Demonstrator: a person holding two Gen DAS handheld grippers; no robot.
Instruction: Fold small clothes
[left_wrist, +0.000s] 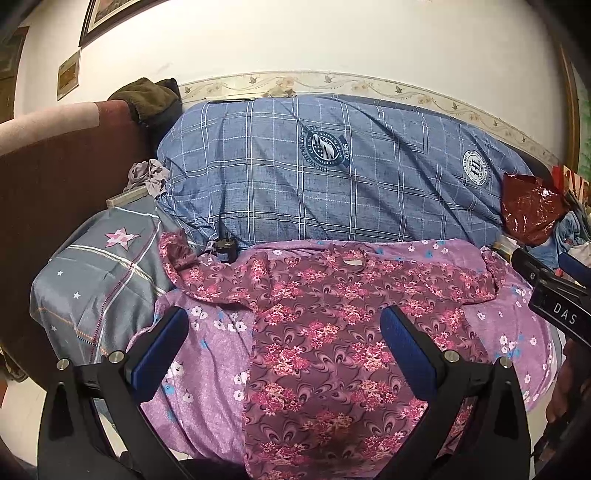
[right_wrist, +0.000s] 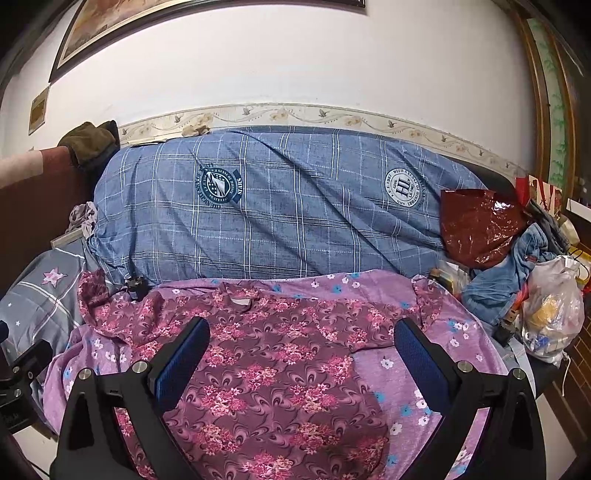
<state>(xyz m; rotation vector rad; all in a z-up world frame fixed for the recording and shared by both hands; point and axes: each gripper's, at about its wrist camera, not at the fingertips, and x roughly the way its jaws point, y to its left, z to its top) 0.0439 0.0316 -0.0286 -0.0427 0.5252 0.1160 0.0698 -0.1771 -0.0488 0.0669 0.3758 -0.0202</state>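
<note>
A maroon shirt with pink flowers (left_wrist: 332, 332) lies spread flat, collar to the far side, on a purple floral sheet (left_wrist: 210, 369). Its sleeves stretch out to the left (left_wrist: 177, 254) and right (left_wrist: 476, 280). My left gripper (left_wrist: 284, 325) is open and empty above the shirt's lower left part. The shirt (right_wrist: 273, 369) and sheet (right_wrist: 413, 365) also show in the right wrist view. My right gripper (right_wrist: 301, 336) is open and empty above the shirt's middle. The right gripper's body (left_wrist: 554, 295) shows at the right edge of the left wrist view.
A big blue plaid bundle (left_wrist: 332, 173) lies behind the shirt against the wall. A grey star-patterned cushion (left_wrist: 96, 284) sits left, with a black plug (left_wrist: 225, 247) near the left sleeve. A dark red plastic bag (right_wrist: 480, 225), blue clothes (right_wrist: 498, 280) and a clear bag (right_wrist: 550, 310) crowd the right.
</note>
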